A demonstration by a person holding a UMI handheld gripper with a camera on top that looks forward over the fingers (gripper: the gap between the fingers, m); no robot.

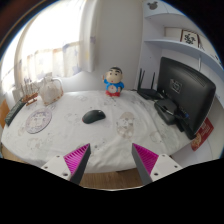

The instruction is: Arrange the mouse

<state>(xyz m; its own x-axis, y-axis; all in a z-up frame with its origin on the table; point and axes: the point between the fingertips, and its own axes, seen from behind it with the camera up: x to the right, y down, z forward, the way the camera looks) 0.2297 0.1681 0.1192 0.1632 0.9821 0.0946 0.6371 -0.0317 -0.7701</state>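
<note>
Mouse (93, 116) on table (60, 138); gripper (113, 160) apparently open, apart

- Bright daylight floods in from the window (45, 50) at upper left, blown out to white glare.
- The pale surface (70, 135) is evenly lit, shadows soft.
- Strong fisheye bending toward the edges; fine detail is soft.

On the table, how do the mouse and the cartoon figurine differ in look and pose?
The mouse is dark, low and lies flat; the figurine is colourful, red and blue, and stands upright. The mouse sits nearer the open gripper; the figurine stands farther back. Both rest on the white table, beyond the fingers.
</note>
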